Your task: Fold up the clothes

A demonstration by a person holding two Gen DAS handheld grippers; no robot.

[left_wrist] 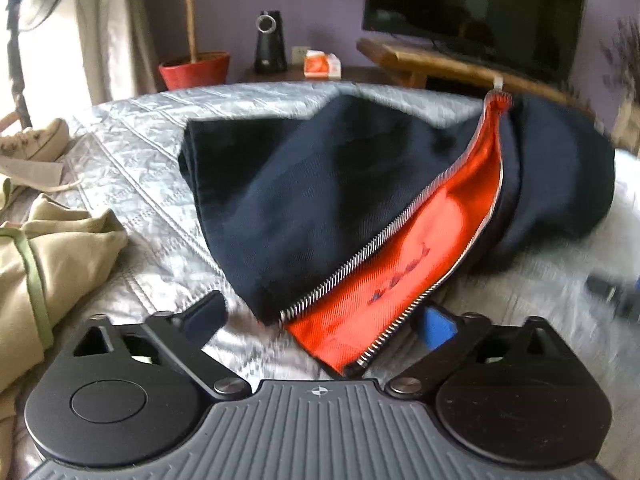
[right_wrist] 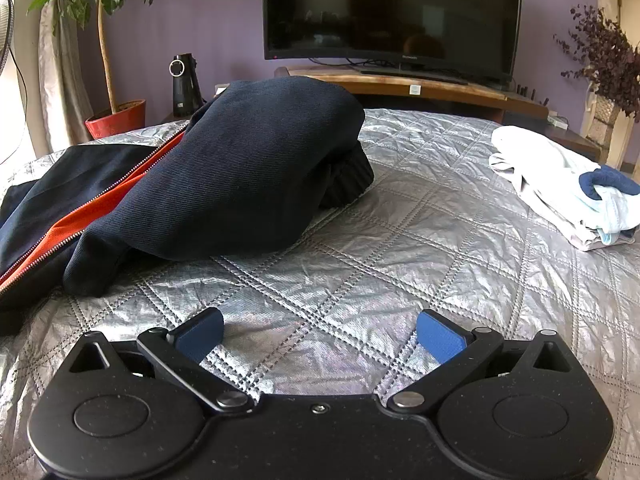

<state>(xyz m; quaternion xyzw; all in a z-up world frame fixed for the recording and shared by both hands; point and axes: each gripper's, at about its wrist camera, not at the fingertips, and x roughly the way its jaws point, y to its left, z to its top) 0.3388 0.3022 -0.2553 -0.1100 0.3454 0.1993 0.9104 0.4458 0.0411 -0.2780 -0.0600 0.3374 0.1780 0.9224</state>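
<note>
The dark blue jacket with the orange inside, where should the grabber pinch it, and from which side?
Probably the bottom corner of the jacket, where the open zipper ends and the orange lining shows. That flat edge lies on the bedspread between the open left gripper fingers, so come from the near side, low. The bunched middle looks too thick.

Left wrist view: low over silver quilted bedspread point(left_wrist: 132, 128), angled downward past own fingers, close on navy jacket point(left_wrist: 320, 184) with orange lining, facing purple wall. Picture blurred.

Right wrist view: similar height and tilt, set further right, jacket point(right_wrist: 240, 168) at left, folded white clothes pile point(right_wrist: 560, 188) far right.

Shared: jacket, bedspread point(right_wrist: 400, 220), television point(left_wrist: 472, 12) point(right_wrist: 392, 12), red plant pot point(left_wrist: 196, 70) point(right_wrist: 116, 118), black speaker point(left_wrist: 270, 42) point(right_wrist: 186, 84).
</note>
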